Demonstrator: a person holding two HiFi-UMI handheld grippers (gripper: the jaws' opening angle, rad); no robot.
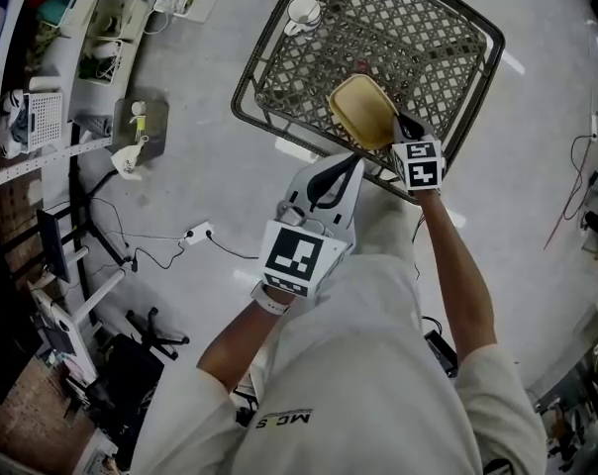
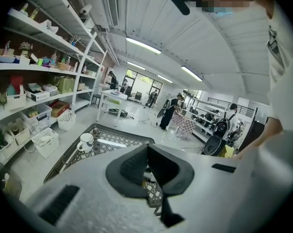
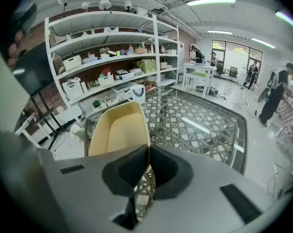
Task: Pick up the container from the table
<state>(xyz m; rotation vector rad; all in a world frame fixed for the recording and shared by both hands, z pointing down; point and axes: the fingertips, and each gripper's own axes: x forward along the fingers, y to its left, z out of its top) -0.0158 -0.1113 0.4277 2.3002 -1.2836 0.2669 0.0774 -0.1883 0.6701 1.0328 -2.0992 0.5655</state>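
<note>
A tan, shallow oval container (image 1: 361, 110) hangs over the near corner of the lattice-top table (image 1: 433, 38). My right gripper (image 1: 402, 127) is shut on its near rim. In the right gripper view the container (image 3: 118, 129) stretches away from the jaws, which pinch its edge, with the table (image 3: 200, 125) below and beyond it. My left gripper (image 1: 349, 162) is held just off the table's near edge, beside the container, shut on nothing. In the left gripper view its jaws (image 2: 147, 150) meet with only the table (image 2: 112, 137) behind them.
A white mug (image 1: 304, 12) stands at the table's far corner, also in the left gripper view (image 2: 86, 142). Shelving with bins (image 1: 42, 67) lines the left. A power strip (image 1: 198, 233) and cables lie on the floor. People (image 2: 170, 110) stand far off.
</note>
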